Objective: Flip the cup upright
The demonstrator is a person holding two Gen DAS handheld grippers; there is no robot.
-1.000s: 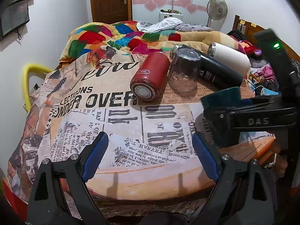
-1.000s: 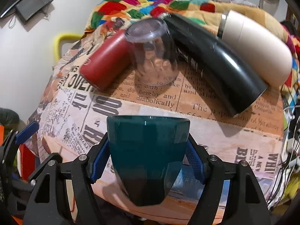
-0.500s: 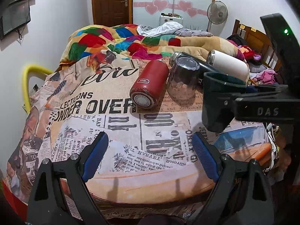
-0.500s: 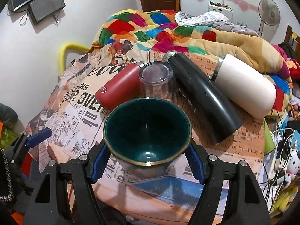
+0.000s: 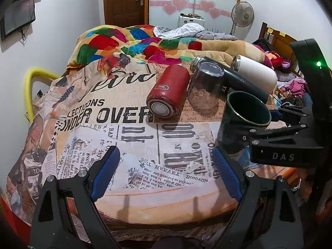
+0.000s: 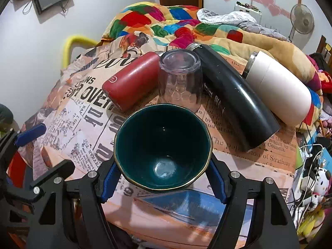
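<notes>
Rotated since a second ago, one teal cup (image 6: 162, 148) now sits mouth-up, clamped at its sides by the right gripper (image 6: 162, 178) above the bed's (image 5: 128, 145) near edge. Left gripper (image 5: 166, 172) hangs spread wide, holding nothing. Toward the far edge: one inverted glass (image 6: 179, 78) and three flasks lying down, red (image 6: 129, 81), black (image 6: 234, 101), white (image 6: 278, 91).
</notes>
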